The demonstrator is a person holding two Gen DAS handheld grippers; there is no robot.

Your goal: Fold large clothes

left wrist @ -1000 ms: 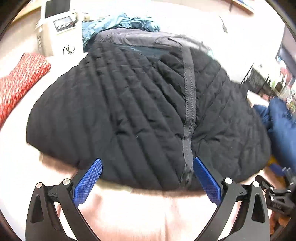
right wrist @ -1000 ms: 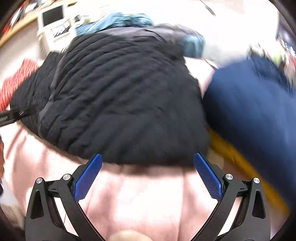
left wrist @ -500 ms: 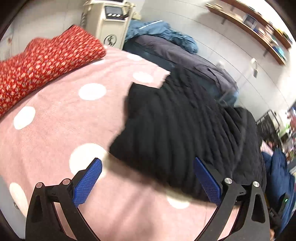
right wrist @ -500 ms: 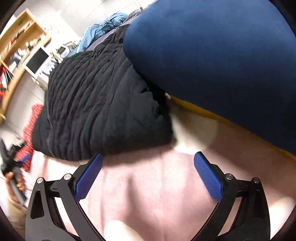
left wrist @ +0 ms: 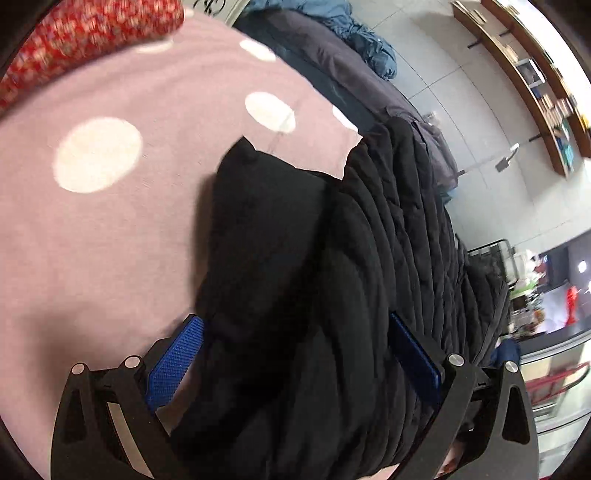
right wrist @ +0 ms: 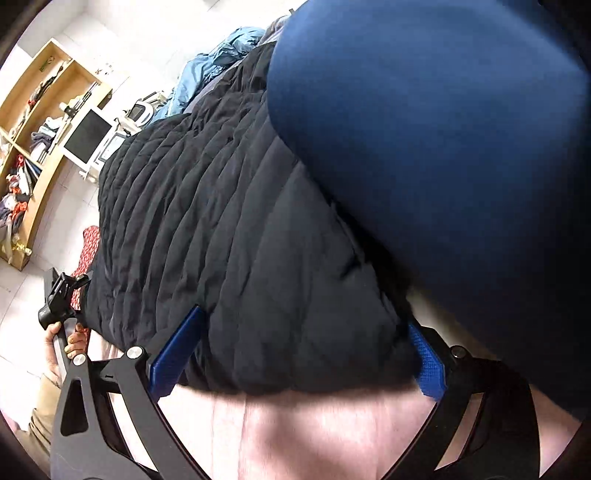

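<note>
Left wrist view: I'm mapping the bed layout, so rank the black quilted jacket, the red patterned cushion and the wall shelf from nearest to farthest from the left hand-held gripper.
1. black quilted jacket, between the open fingers of the left hand-held gripper.
2. red patterned cushion, upper left, across the pink blanket.
3. wall shelf, upper right, beyond the bed.

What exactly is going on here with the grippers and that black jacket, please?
A person is folding a black quilted jacket spread on a pink polka-dot blanket. Both handheld grippers are wide open around its edges: the left gripper straddles one side, the right gripper the opposite corner. Neither has pinched fabric yet. A navy garment lies against the jacket beside the right gripper.
</note>
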